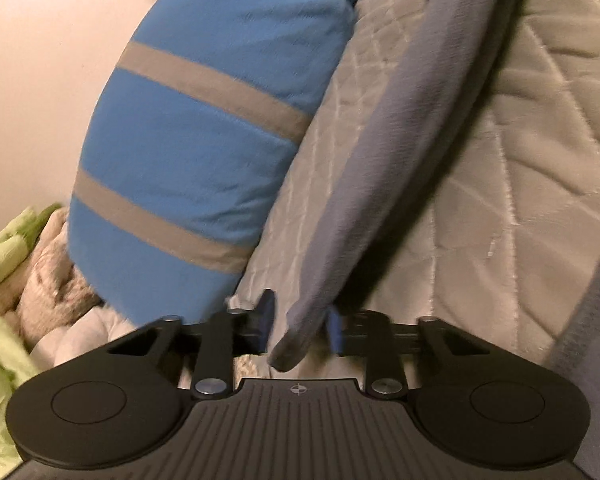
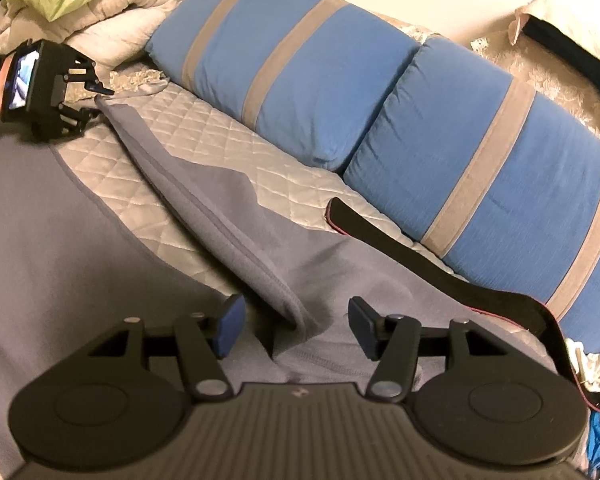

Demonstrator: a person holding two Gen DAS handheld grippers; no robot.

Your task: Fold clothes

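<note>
Grey garment [image 2: 236, 208]: folded edge runs long across bed [image 2: 204, 128] between your tongs. Left tongs [image 1: 300, 326] pinch far end; right tongs [image 2: 296, 326] spread, straddling near end.

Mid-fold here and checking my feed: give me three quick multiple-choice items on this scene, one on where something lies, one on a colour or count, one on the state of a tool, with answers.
1. Where does the black strap lie?
A. on the green blanket
B. on the bed beside the blue pillows
C. inside the left tool

2. How many grey stripes cross the blue pillow in the left wrist view?
A. two
B. four
C. none

3. What is the state of the right tool?
A. shut on the strap
B. shut on the pillow
C. open over the grey garment

Answers:
1 B: the strap runs along the quilted cover at the pillows' foot.
2 A: two grey bands show on it.
3 C: its blue pads stand apart, with the grey garment below them; the left tool grips that garment's edge.
</note>
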